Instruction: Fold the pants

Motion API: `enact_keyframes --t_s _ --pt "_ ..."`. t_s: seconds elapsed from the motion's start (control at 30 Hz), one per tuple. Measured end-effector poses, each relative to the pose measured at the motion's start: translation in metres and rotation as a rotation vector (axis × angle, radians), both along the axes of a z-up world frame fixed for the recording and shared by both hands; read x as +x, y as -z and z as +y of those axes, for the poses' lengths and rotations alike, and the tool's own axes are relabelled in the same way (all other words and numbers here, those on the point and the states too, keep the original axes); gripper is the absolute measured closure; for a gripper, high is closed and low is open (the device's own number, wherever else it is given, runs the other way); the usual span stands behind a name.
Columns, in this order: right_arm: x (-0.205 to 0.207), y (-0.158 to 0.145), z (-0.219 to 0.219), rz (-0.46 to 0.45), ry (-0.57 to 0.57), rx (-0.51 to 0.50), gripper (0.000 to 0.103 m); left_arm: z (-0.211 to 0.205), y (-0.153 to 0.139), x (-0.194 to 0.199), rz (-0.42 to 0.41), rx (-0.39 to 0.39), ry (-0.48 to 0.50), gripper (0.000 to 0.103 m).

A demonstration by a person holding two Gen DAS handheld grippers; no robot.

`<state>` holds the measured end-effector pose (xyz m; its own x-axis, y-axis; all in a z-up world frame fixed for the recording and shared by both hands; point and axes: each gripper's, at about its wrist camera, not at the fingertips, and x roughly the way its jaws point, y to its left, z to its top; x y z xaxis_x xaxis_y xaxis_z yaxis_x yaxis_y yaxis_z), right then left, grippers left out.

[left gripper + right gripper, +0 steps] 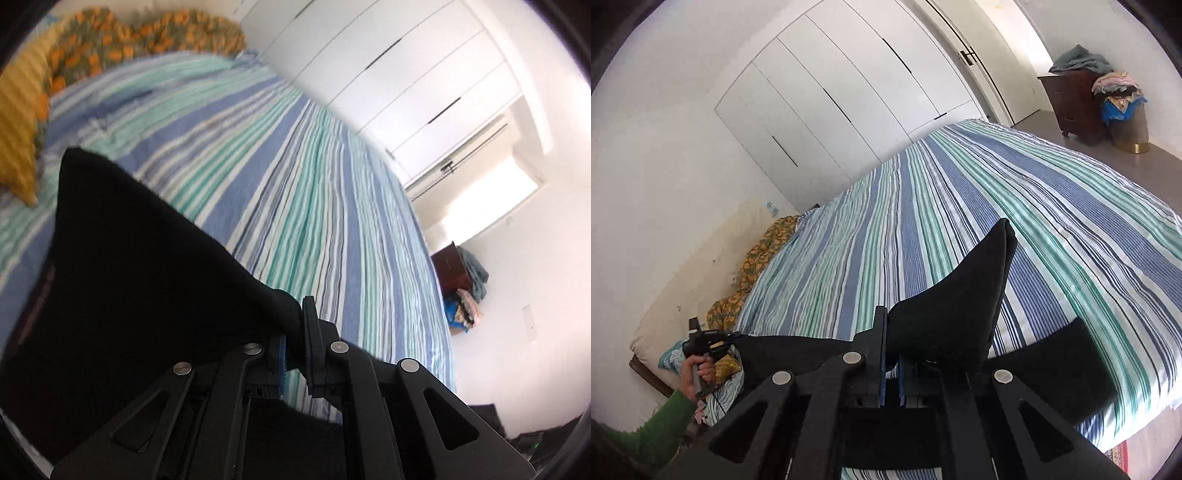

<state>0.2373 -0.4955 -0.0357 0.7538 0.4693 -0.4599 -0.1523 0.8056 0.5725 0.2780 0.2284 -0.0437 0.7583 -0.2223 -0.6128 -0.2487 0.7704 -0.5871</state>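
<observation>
— Gripping what, L tongs?
— Left gripper: jaws closed tight on black pants fabric, lifted off striped bed.
— R?
— Right gripper: pinched closed on pants too, near bed's front edge.

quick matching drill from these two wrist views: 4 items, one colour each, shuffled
Things:
1. pants
2. bedspread
3. sleeve
4. wardrobe doors

Colours:
A. white
B. green
C. black
D. blue, teal and white stripes

Pairs: 1-C, 2-D, 3-B, 4-A
</observation>
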Motion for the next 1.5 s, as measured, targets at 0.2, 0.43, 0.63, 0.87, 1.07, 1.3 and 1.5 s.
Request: enact_keyframes --t_s 0.2,0.43,0.63,0.87,1.07,1.3,1.5 --pt "0.025 0.029 -0.014 0.154 -0.011 0.037 0.098 -0.026 0.078 -0.113 0.126 0.037 -0.069 0.094" --pt "0.014 0.156 -0.045 0.609 0.094 -0.086 0.098 -0.053 0.157 -0.128 0.323 -0.005 -0.049 0.095" --pt "0.028 0.163 -0.05 0.66 0.075 -0.115 0.095 -0.059 0.157 -0.122 0.338 0.036 -0.027 0.093" --pt "0.02 0.161 -0.065 0.645 0.093 0.059 0.047 -0.058 0.158 -0.13 0.331 0.005 -0.034 0.092" --pt "0.009 0.178 -0.101 0.662 0.22 0.316 0.047 -0.058 0.163 -0.143 0.328 0.004 -0.036 0.092" --pt "0.025 0.158 -0.109 0.613 0.233 0.149 0.092 -0.07 0.153 -0.149 0.298 0.026 -0.03 0.092" --pt "0.036 0.138 -0.107 0.587 0.243 -0.226 0.092 -0.107 0.158 -0.143 0.355 0.122 0.077 0.091"
